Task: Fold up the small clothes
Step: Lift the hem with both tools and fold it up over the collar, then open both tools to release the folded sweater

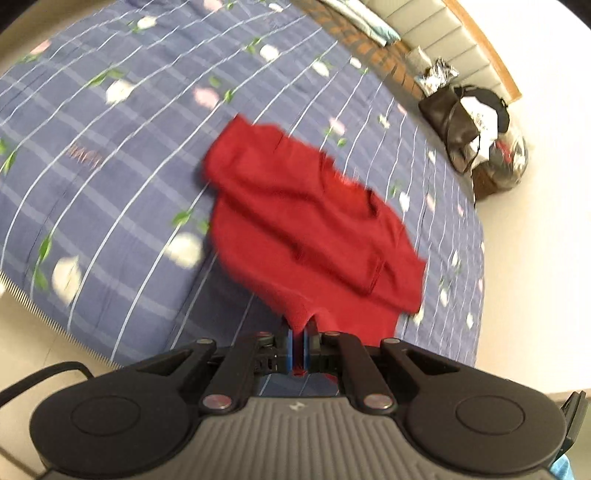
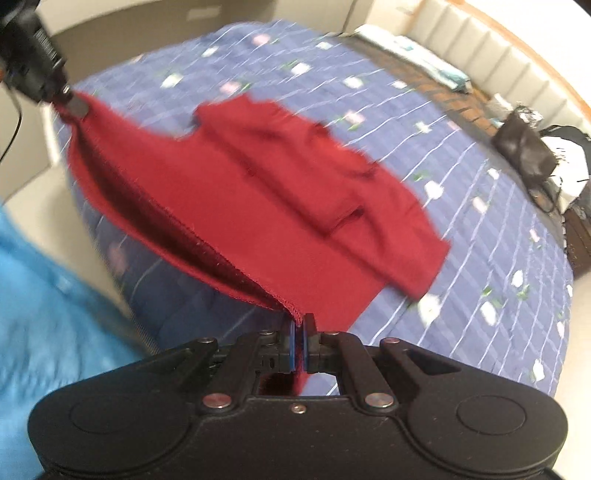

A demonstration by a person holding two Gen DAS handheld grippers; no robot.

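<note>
A small red garment lies partly on the blue flowered bedspread, its near hem lifted off the bed. My left gripper is shut on one corner of that hem. In the right wrist view the same red garment stretches between both grippers. My right gripper is shut on the other hem corner, and the left gripper shows at the upper left, pinching its corner. A folded sleeve lies across the garment's body. The stitched hem edge hangs taut between the two grips.
Dark bags and a plastic-wrapped bundle sit at the bed's far right corner, below a padded headboard. A pillow lies at the head of the bed. Pale floor borders the near side. Blue cloth fills the right view's lower left.
</note>
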